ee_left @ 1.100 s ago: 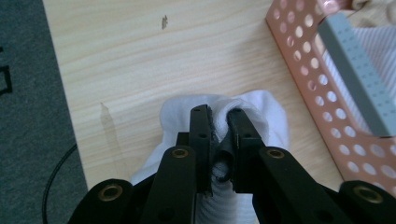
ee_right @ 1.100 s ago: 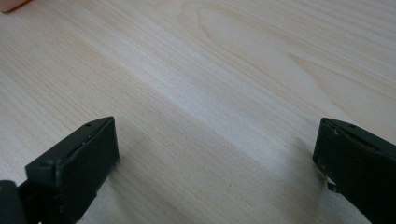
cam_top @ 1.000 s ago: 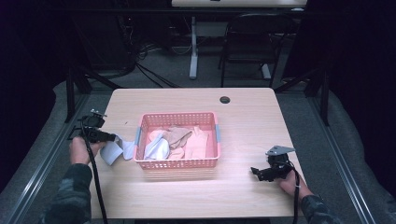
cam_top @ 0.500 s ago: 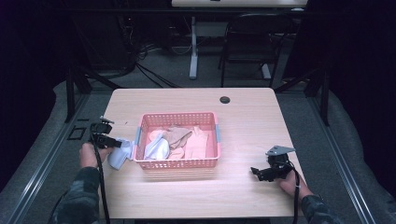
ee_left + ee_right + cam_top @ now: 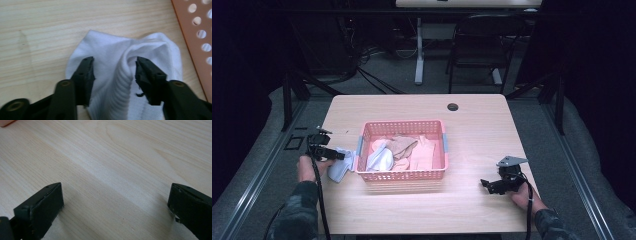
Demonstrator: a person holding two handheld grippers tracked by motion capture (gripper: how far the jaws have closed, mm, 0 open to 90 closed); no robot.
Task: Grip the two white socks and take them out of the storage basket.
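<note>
A white sock [image 5: 338, 169] [image 5: 120, 55] lies crumpled on the wooden table [image 5: 472, 135], just left of a pink plastic basket [image 5: 402, 123]. My left gripper [image 5: 343, 156] [image 5: 115, 67] stands over the sock, its jaws open and straddling a raised ribbed fold without pinching it. The basket's perforated wall [image 5: 197, 37] is close on the right in the left gripper view. The basket holds a white piece [image 5: 379, 160], a tan piece [image 5: 402, 145] and pink cloth [image 5: 424, 155]. My right gripper [image 5: 484, 184] [image 5: 115, 200] rests open and empty near the front right of the table.
A small dark round grommet [image 5: 453, 107] sits near the table's far edge. A black chair [image 5: 479, 45] and a table leg [image 5: 419, 55] stand beyond the table. Bare wood [image 5: 112, 165] lies in front of the right gripper.
My left gripper has come nearer the front edge and closer to the basket, with the white sock now lying lower on the table beside it. The right gripper has stayed put.
</note>
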